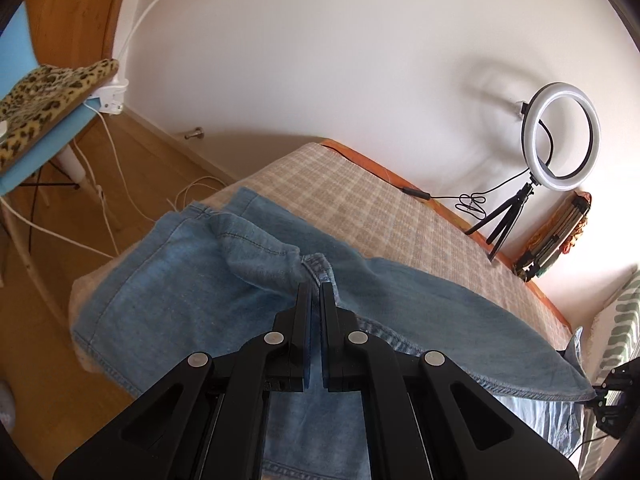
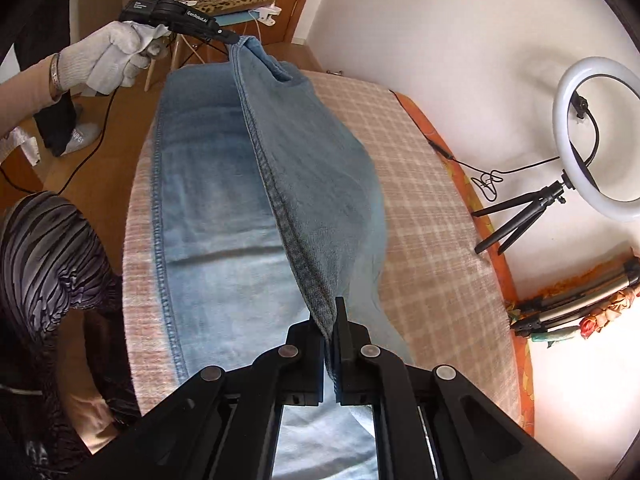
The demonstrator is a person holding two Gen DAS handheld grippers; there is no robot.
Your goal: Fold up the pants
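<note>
Pants (image 2: 224, 184) lay along checked surface (image 2: 440, 240), light denim, one seamed edge lifted into a ridge between both tongs. Left tongs (image 1: 316, 288) clamped shut on bunched denim near hem end, seen from right wrist at far end (image 2: 234, 40), held by gloved hand (image 2: 108, 60). Right tongs (image 2: 330, 312) pinched shut on the seam at near end. Lower leg flat beneath, close to near edge of surface. Ring light (image 2: 600, 136) on tripod beside wall; leopard cushion (image 1: 44, 96) on blue chair (image 1: 24, 176).
</note>
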